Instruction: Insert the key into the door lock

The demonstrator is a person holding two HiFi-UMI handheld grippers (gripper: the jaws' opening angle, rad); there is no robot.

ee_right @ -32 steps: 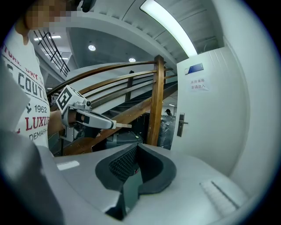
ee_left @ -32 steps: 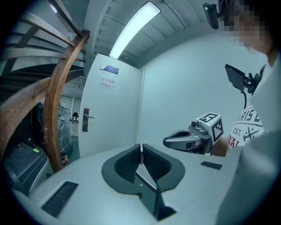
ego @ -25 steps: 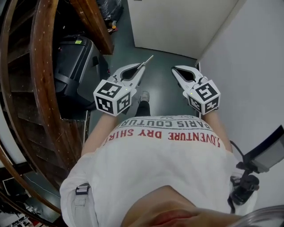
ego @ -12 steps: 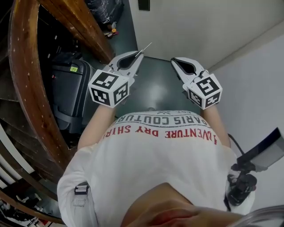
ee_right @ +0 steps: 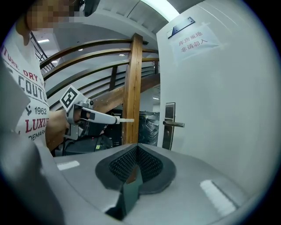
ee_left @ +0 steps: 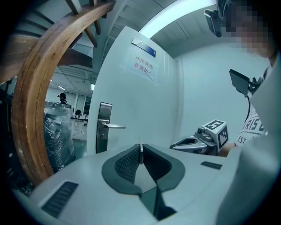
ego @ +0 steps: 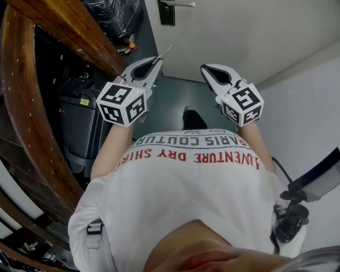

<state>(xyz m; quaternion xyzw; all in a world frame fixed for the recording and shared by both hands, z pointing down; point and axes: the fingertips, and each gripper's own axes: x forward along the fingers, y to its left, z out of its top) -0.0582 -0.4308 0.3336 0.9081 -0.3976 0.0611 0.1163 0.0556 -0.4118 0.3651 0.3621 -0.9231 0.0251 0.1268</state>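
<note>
A thin silver key point(ego: 164, 53) sticks out ahead of my left gripper point(ego: 155, 62), which is shut on it. In the left gripper view the key's blade point(ee_left: 140, 150) stands edge-on between the pressed pads of the left gripper point(ee_left: 140, 154). The white door point(ego: 228, 32) is ahead, with its dark lock plate point(ego: 167, 13) and lever handle point(ego: 178, 3) at the top edge. The lock plate point(ee_left: 104, 127) is still some way off, left of the key's line. My right gripper point(ego: 205, 68) is level with the left one and shut, with nothing held; its pads point(ee_right: 127, 160) meet. The lock plate point(ee_right: 169, 127) shows there too.
A curved wooden stair rail point(ego: 32, 122) and a sloping beam point(ego: 74, 32) close the left side. A black case point(ego: 79, 117) stands under the stairs, with plastic-wrapped goods point(ego: 114, 13) near the door. A white wall point(ego: 308, 95) runs along the right. A paper notice point(ee_left: 142, 66) hangs on the door.
Both grippers have travelled forward together towards the door, the key still in the left one. The lock plate and handle have come into the head view at the top.
</note>
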